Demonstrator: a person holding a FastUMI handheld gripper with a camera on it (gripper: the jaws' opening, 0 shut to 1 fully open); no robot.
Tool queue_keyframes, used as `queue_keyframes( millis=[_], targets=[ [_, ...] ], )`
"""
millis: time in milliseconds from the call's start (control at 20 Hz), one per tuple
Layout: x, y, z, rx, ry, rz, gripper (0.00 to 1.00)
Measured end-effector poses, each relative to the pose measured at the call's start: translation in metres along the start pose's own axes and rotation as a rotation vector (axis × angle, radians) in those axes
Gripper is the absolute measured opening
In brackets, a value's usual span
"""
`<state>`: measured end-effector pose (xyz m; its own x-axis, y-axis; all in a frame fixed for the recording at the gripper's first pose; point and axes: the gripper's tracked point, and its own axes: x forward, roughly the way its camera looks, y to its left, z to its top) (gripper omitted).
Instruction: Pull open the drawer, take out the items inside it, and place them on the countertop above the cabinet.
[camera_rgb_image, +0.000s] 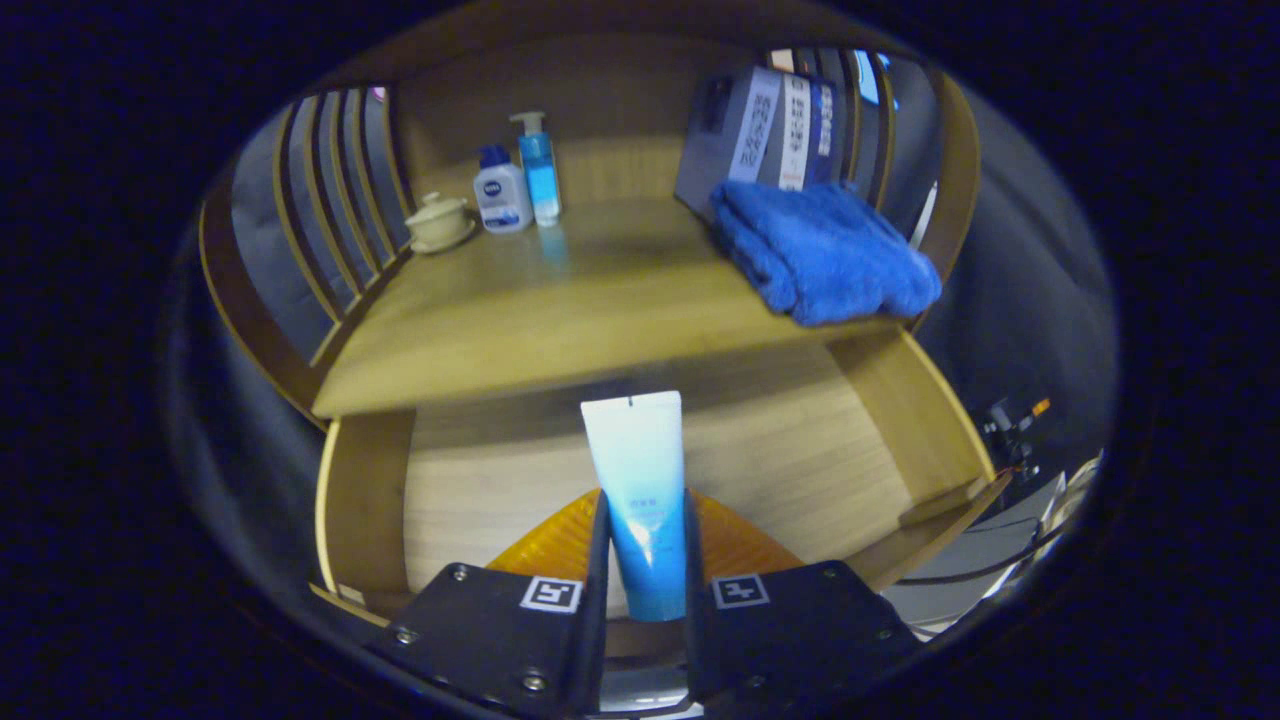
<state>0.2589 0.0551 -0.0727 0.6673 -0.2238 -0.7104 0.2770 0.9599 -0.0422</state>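
Note:
A white-and-blue tube (637, 490) stands upright between my fingers, and my gripper (640, 560) is shut on its lower blue part. The tube hangs above the pulled-open wooden drawer (800, 450), whose floor shows beyond it. An orange ribbed item (555, 545) lies in the drawer just under and behind the fingers. Beyond the drawer is the wooden countertop (560, 300) of the cabinet.
On the countertop lie a folded blue towel (820, 250) at the right, a dark box (760, 130) behind it, and at the back left a cream lidded cup (438, 222), a white bottle (502, 190) and a blue pump bottle (538, 165). Slatted rails flank both sides.

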Motion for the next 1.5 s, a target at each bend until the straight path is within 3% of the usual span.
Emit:
queue_keyframes(
  millis=[350, 650, 950, 1050, 1400, 1500],
  targets=[
    [0.016, 0.027, 0.079, -0.046, -0.067, 0.052, 0.33],
    [0.078, 0.033, 0.096, -0.048, 0.017, 0.081, 0.33],
    [0.117, 0.03, 0.125, 0.001, -0.046, 0.091, 0.33],
    [0.123, 0.03, 0.125, -0.008, -0.05, 0.081, 0.37],
    [0.106, 0.047, 0.133, -0.046, -0.147, 0.122, 0.92],
    [0.092, 0.05, 0.132, -0.064, -0.184, 0.123, 0.93]
  ],
)
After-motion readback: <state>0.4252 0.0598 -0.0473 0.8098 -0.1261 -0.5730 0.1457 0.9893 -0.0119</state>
